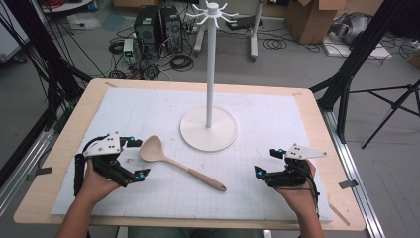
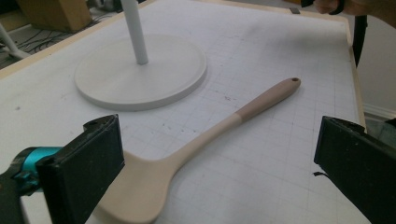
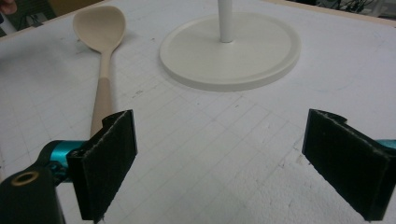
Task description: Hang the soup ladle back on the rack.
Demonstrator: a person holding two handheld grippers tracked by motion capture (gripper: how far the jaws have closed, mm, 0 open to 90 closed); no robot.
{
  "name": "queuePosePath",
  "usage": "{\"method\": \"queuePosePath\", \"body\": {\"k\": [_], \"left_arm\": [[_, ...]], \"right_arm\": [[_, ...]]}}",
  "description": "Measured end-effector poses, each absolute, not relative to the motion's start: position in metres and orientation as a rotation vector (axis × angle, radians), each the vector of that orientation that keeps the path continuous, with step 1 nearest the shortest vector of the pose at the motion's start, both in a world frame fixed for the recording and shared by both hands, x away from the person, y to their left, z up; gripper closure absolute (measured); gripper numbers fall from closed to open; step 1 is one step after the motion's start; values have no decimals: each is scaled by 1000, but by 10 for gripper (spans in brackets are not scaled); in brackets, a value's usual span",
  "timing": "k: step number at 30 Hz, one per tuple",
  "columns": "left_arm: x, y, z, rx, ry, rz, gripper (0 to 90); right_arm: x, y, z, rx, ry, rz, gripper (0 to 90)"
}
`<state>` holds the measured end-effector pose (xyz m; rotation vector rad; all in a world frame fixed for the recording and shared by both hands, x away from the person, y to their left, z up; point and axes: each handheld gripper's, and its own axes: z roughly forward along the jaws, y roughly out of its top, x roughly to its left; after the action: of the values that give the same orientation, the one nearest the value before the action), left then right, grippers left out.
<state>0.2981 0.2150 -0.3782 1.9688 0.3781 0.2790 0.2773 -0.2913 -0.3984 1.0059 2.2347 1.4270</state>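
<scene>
Left gripper [image 1: 132, 157] gapes beside spoon [image 1: 171, 162] on table [image 1: 307, 106].

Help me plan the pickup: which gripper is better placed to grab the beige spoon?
Left. The left gripper sits open right beside the beige silicone spoon's bowl, which lies between its jaws. The right gripper, also open, is farther from the handle end.

one spoon [image 1: 178, 164], one stand [image 1: 210, 99], two grippers [image 1: 132, 157]

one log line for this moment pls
left gripper: open, by spoon bowl | right gripper: open, holding nothing | spoon: flat on mat | stand: upright
</scene>
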Motion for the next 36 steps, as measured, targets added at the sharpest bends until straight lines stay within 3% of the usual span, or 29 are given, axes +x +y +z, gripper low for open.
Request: {"method": "queuePosePath", "body": {"k": [11,19,24,31,36], "left_arm": [[318,161,-367,2116,271,233,25],[335,129,-376,2236,242,164,25],[338,109,-386,2343,252,223,25],[344,95,-403,2407,207,183,26],[350,95,-410,2431,206,115,102]], "right_arm": [[279,-289,-398,1006,2237,1424,93],[279,-288,-398,999,2240,1424,93],[279,-285,-399,1001,2261,1404,93],[281,-282,-401,996,2276,1390,93],[281,-283,-402,1000,2276,1391,92]]}}
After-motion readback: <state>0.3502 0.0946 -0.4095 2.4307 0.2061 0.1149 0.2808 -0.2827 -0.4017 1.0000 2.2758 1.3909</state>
